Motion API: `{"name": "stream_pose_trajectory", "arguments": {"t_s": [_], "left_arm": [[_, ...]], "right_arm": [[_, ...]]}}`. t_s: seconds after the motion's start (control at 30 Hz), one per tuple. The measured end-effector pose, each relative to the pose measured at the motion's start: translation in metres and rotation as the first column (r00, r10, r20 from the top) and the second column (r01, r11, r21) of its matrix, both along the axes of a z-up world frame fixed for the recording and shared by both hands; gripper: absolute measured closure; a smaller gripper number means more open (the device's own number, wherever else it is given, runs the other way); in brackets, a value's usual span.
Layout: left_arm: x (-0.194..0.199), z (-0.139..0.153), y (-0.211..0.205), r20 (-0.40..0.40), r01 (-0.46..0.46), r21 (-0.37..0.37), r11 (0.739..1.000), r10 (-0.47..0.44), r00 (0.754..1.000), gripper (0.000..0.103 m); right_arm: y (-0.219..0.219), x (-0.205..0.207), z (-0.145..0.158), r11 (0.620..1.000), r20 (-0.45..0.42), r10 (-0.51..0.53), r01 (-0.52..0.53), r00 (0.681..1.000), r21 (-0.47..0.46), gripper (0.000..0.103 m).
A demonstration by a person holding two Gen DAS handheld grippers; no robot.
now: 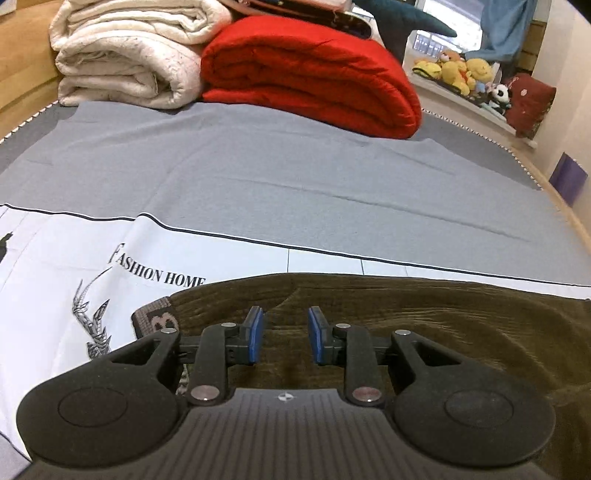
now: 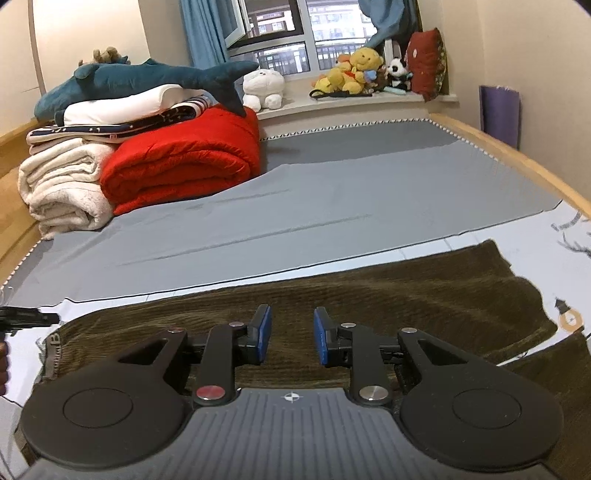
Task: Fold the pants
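Spilling past both frame edges, brown corduroy pants (image 2: pixel 369 295) under parted claws.

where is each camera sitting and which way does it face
Left wrist: sits on the left gripper, low over the waistband end of the brown pants, facing across the bed to the red blanket; only its own open fingers show.
Right wrist: sits on the right gripper, over the pants, facing the window; its open fingers show, plus a dark object at the left edge, likely the other gripper.
Shared: pants, red blanket, white blanket, grey sheet, plush toys.
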State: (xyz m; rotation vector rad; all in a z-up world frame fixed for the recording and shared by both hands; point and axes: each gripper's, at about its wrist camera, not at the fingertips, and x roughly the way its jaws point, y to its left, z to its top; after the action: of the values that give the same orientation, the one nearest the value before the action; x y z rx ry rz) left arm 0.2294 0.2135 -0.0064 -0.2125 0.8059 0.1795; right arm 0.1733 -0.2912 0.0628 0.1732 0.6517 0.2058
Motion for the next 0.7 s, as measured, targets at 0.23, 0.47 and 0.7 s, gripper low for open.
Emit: {"name": "stream_pose_trajectory", "arguments": {"t_s": [0.23,0.47,0.7], "left_arm": [[0.036,-0.021,0.003,0.011,-0.010,0.084,0.996,0.009,1.000,0.044],[0.068,-0.063,0.009,-0.063,0.045,0.211,0.976,-0.032,0.997,0.029],[0.083,-0.093,0.022,-0.137,0.189,0.248,0.950,-0.158,0.978,0.013]], "right_arm": [[-0.001,-0.004,-0.005,0.999,-0.025,0.025,-0.026,0.999,-0.025,0.075],[-0.011,0.000,-0.013,0.999,-0.058,0.013,-0.015,0.998,-0.040,0.074],[-0.008,0.008,-0.017,0.999,-0.077,0.021,-0.024,0.997,-0.042,0.073]]}}
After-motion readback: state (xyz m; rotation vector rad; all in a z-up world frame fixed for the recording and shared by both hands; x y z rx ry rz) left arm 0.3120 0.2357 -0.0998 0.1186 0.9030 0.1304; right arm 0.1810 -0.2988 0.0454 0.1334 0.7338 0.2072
